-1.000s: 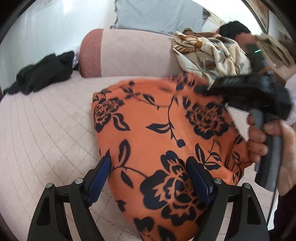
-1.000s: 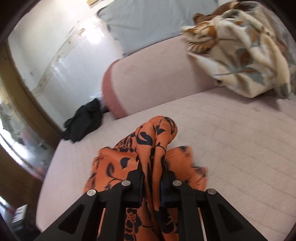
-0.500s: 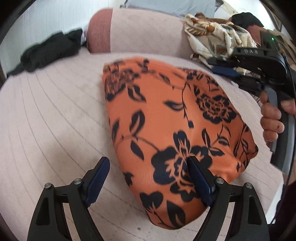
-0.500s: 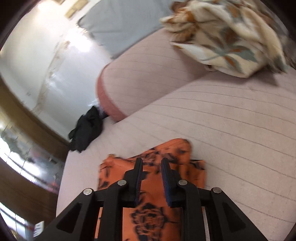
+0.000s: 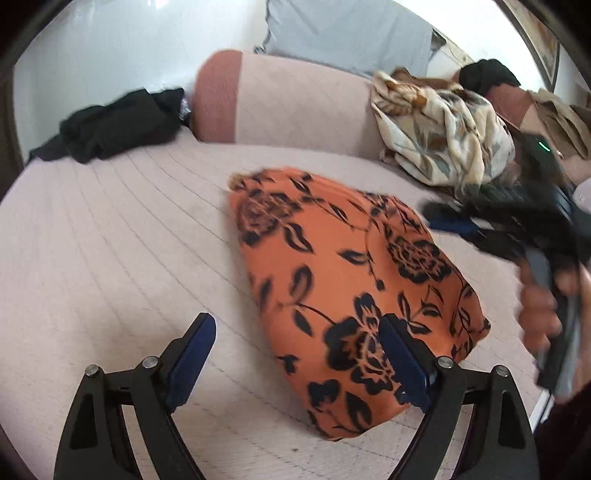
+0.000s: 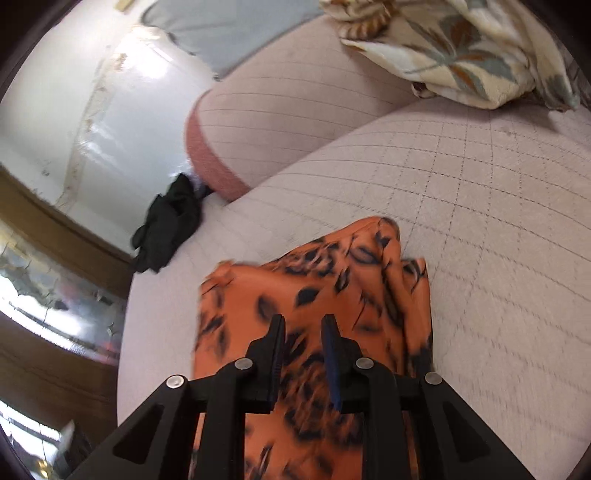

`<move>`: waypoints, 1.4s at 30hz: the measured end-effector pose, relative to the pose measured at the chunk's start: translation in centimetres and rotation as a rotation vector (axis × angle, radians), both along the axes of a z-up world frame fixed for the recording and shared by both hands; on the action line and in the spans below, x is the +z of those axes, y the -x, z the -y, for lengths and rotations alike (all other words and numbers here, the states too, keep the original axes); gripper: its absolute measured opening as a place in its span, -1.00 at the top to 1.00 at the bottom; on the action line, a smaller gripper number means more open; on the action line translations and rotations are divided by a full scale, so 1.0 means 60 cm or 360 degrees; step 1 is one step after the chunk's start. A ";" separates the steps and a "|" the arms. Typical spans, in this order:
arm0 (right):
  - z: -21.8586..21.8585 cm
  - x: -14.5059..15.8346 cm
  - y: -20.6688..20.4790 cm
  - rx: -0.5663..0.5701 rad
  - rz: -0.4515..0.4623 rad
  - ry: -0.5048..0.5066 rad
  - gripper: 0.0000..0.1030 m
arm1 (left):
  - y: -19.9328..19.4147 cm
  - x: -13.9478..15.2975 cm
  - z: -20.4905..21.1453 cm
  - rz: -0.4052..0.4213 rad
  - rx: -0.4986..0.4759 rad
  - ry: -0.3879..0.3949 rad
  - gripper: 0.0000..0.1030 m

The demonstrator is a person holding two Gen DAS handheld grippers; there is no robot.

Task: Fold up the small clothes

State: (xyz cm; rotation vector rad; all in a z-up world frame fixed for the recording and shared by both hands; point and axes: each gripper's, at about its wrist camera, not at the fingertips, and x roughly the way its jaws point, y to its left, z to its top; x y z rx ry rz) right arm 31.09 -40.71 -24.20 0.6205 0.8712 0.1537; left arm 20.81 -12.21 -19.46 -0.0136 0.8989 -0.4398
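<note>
The orange floral garment [image 5: 343, 280] lies folded on the quilted cushion [image 5: 110, 240], released beneath the narrowly parted right gripper [image 6: 303, 332] and beside the widening, empty left gripper [image 5: 295, 350]; other garments remain unfolded.

A home bedroom: a quilted pink bed [image 5: 110, 240] with a bolster [image 5: 295, 107], a grey pillow [image 5: 351, 33], and loose clothes [image 5: 439, 136] lying about.
</note>
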 end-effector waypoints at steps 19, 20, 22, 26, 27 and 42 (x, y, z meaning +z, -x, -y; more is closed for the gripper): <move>-0.134 0.035 0.045 0.0142 -0.0143 0.0247 0.55 | 0.004 -0.060 -0.019 -0.0272 0.0061 -0.0086 -0.77; -0.154 0.040 0.018 0.0187 -0.0124 0.0254 0.55 | 0.006 -0.061 -0.020 -0.0274 0.0058 -0.0085 -0.77; -0.183 0.039 -0.034 0.0255 -0.0115 0.0287 0.55 | 0.006 -0.063 -0.022 -0.0277 0.0038 -0.0088 -0.77; -0.227 -0.015 -0.154 0.0324 -0.0277 0.0366 0.53 | 0.000 -0.066 -0.027 -0.0303 0.0028 -0.0070 -0.77; -0.233 -0.033 -0.175 0.0349 -0.0310 0.0412 0.53 | -0.003 -0.066 -0.028 -0.0313 0.0030 -0.0063 -0.77; -0.060 -0.040 -0.148 -0.0087 -0.0307 0.0425 0.52 | 0.007 -0.060 -0.008 -0.0248 0.0029 -0.0150 -0.82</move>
